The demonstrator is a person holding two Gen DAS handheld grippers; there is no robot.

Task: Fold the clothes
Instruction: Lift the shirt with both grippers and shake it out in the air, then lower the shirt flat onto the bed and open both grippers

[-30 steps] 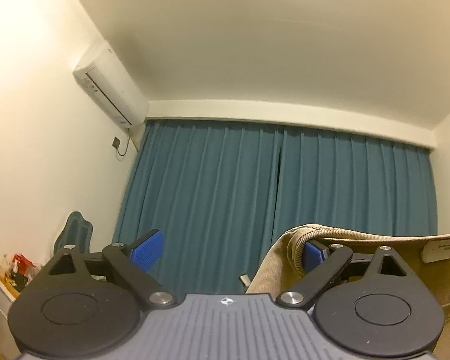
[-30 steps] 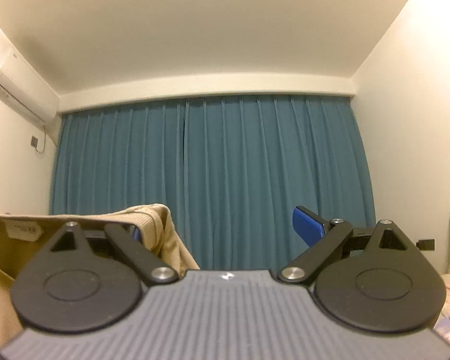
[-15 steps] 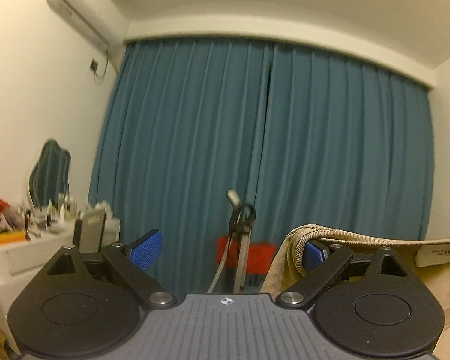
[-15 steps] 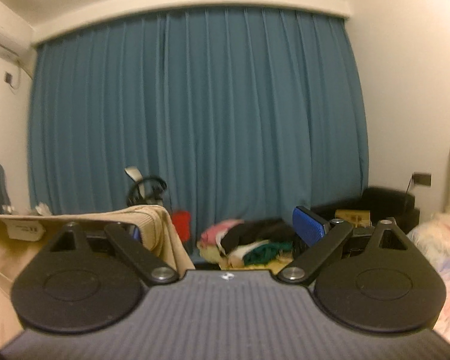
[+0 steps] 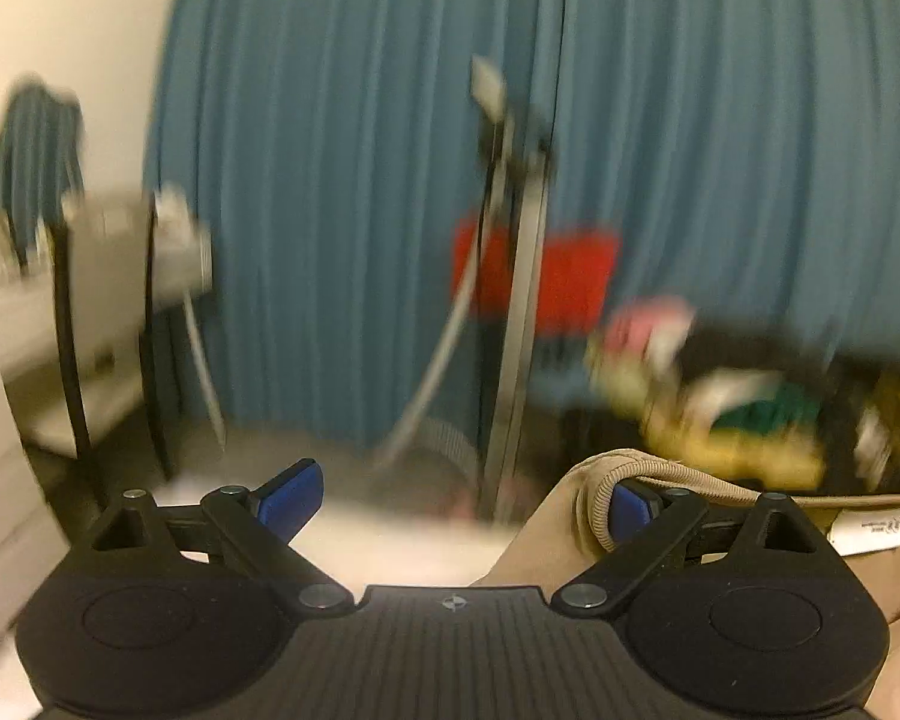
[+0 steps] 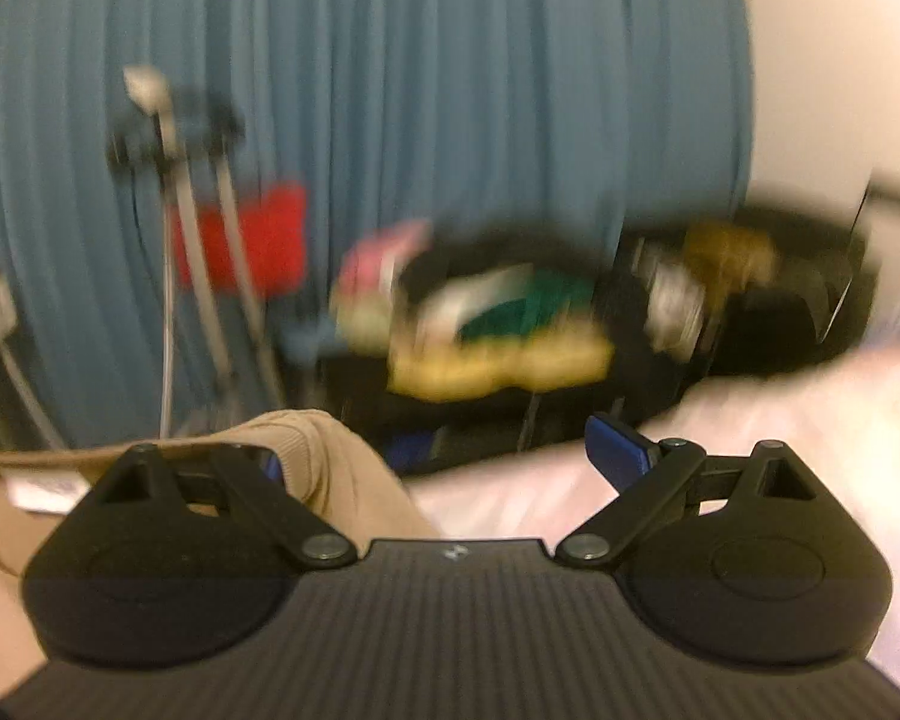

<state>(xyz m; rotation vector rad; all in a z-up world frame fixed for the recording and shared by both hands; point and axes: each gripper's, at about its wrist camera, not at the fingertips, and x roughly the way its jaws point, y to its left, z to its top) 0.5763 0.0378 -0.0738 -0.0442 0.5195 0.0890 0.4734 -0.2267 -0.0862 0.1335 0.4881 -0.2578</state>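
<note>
A beige knit garment hangs between my two grippers, stretched taut. In the left wrist view its ribbed edge is hooked over the right fingertip, and a white label shows at the far right. My left gripper stands wide open, its left finger bare. In the right wrist view the same beige garment drapes over the left finger, the label at the far left. My right gripper is also wide open, its right fingertip bare.
A teal curtain fills the background. A metal stand with a red item stands before it. A blurred pile of clothes lies on dark furniture. A white desk and chair are at left. Pale pink bedding lies at right.
Both views have swung down from the ceiling to the room's lower part and are blurred by motion. The beige garment stays hooked on the same fingers.
</note>
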